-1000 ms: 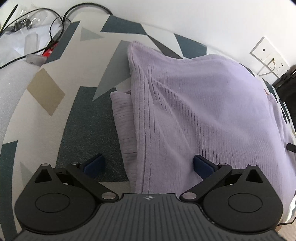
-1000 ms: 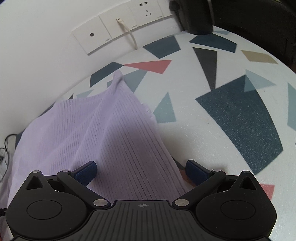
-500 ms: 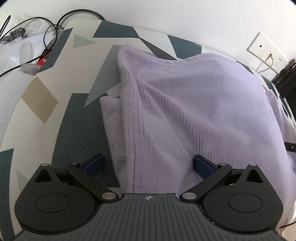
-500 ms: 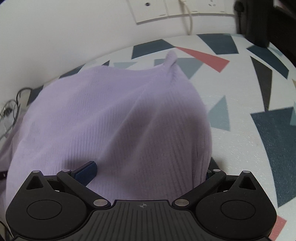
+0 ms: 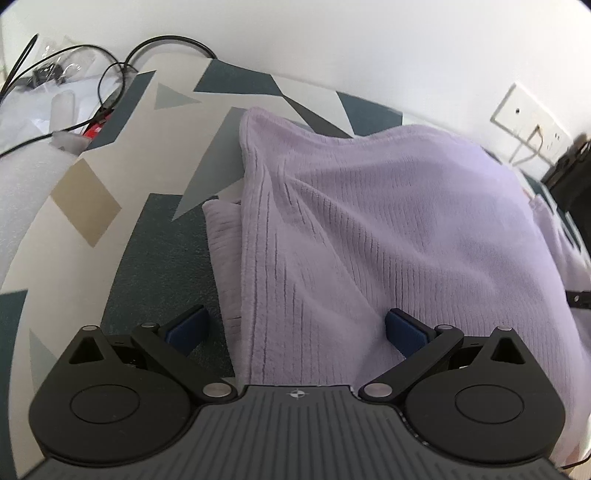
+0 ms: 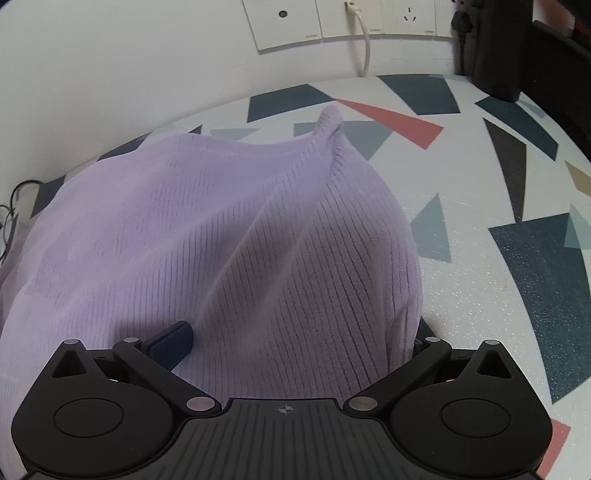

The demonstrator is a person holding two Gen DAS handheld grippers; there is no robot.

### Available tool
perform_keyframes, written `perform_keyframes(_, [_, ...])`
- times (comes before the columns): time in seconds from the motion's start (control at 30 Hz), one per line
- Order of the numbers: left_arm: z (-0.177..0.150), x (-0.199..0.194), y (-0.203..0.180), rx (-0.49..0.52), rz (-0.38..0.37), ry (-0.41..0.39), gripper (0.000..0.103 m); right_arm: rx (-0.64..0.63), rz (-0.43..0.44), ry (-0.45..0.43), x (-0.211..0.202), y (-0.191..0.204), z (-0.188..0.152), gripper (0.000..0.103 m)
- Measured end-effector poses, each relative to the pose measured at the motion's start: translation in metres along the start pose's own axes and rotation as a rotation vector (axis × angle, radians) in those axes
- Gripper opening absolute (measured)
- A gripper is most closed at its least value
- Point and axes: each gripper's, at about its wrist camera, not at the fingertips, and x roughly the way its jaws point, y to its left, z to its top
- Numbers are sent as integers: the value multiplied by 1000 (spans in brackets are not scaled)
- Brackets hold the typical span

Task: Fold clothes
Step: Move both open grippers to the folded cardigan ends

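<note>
Both jaws wide apart: left gripper and right gripper astride lilac sweater.

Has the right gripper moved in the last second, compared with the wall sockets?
Yes. In the right wrist view the wall sockets slid from upper left toward the upper right, so the right gripper turned left, over the purple garment.

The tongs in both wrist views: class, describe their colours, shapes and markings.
Both the left tongs and the right tongs look alike: a ribbed dark-grey body with a small crosshair mark, two round black discs, black link arms with silver pivots, and dark blue pads.
</note>
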Motion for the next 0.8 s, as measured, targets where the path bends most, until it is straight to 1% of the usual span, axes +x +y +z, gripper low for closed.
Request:
perform_keyframes(0.07, [-1, -1, 3, -15, -11, -14, 103, -1, -5, -6, 0, 0, -1, 102])
perform_keyframes(0.3, [4, 3, 0, 16, 6, 20, 103, -22, -20, -22, 0, 3, -4, 102])
perform_keyframes(0.57, [3, 4, 1, 24, 5, 16, 103, -39, -43, -25, 2, 6, -3, 102])
perform_keyframes(0.8, [3, 4, 0, 33, 6, 11, 103, -64, -38, -68, 0, 6, -10, 102])
